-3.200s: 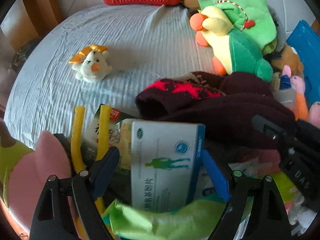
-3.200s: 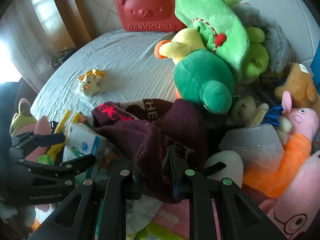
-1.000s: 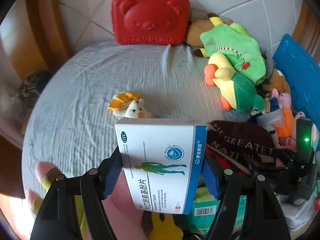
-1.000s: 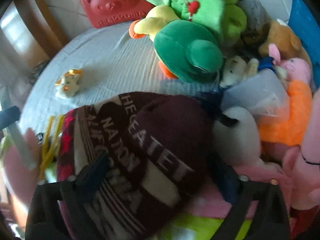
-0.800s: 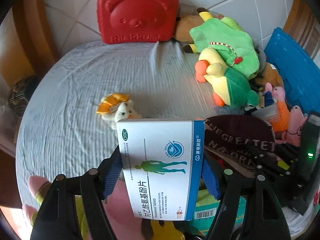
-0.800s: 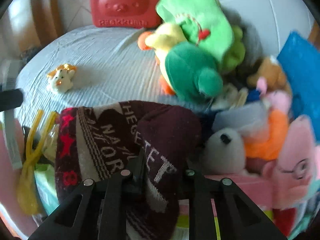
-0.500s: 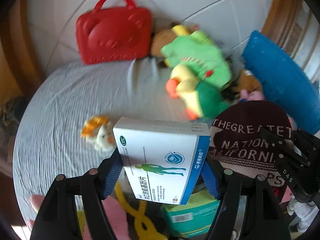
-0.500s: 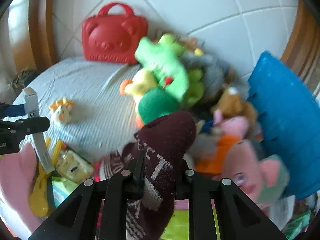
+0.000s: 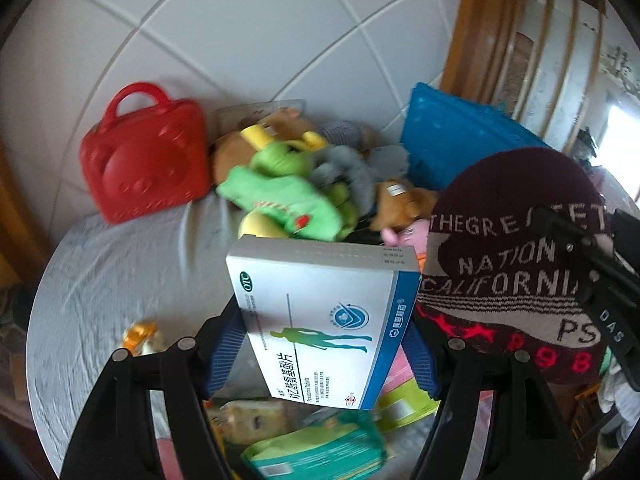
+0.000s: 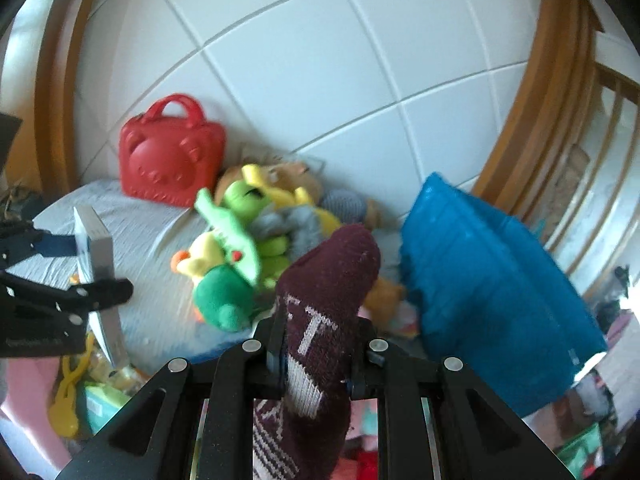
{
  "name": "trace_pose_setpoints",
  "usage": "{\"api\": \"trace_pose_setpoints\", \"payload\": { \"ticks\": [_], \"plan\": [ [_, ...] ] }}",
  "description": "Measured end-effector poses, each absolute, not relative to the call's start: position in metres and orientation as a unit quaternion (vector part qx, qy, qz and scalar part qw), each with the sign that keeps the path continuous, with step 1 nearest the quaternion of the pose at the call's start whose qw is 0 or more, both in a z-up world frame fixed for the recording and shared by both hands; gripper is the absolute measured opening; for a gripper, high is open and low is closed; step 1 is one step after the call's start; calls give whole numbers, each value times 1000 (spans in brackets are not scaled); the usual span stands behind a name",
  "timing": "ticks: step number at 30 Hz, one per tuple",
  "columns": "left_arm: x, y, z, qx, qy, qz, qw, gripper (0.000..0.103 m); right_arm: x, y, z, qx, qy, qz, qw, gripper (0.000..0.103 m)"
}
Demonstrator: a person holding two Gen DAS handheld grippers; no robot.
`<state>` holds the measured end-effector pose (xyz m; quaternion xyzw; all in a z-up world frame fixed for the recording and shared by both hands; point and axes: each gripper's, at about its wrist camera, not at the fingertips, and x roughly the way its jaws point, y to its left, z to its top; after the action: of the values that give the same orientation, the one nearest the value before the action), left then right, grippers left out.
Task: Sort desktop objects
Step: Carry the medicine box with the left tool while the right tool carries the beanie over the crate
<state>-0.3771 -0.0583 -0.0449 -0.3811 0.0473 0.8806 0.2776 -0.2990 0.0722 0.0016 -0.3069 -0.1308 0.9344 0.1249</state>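
Observation:
My left gripper (image 9: 320,344) is shut on a white and blue medicine box (image 9: 320,320) and holds it up above the table. The box shows edge-on in the right wrist view (image 10: 98,280), with the left gripper (image 10: 60,280) around it. My right gripper (image 10: 320,344) is shut on a dark maroon knit hat (image 10: 324,320) with white lettering, lifted clear of the pile. The hat (image 9: 512,264) hangs at the right in the left wrist view, with the right gripper's fingers (image 9: 592,264) on it.
A red bear case (image 9: 144,156) stands against the tiled wall. Plush toys (image 10: 236,256) are heaped beside a blue cushion (image 10: 492,292). Packets (image 9: 320,452), a yellow clip (image 10: 68,392) and a small chick toy (image 9: 140,332) lie on the grey cloth (image 9: 100,272).
Both grippers have risen and tilted up toward the wall. The box and the hat came up off the pile with them.

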Motion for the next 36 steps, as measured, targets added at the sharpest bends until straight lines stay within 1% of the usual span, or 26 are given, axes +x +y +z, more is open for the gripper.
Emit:
{"api": "trace_pose_setpoints", "payload": {
  "ticks": [9,14,19,27,32,36],
  "plan": [
    [-360,35,-5,-351,55,886,298,71,-277,146,49,-271,-124,947,117,18],
    [-357,90,16,-340,47,895,285,71,-271,197,76,-248,-133,955,99,18],
    [-357,138,40,-331,55,900,278,71,-266,245,107,-225,-139,959,100,18],
    [-359,213,91,-284,70,905,310,71,-237,322,143,-181,-108,964,160,18],
    [-353,285,123,-259,74,902,337,71,-215,388,157,-162,-87,962,201,18],
    [-344,348,138,-237,72,903,352,71,-200,448,167,-147,-82,960,222,18]
  ]
}}
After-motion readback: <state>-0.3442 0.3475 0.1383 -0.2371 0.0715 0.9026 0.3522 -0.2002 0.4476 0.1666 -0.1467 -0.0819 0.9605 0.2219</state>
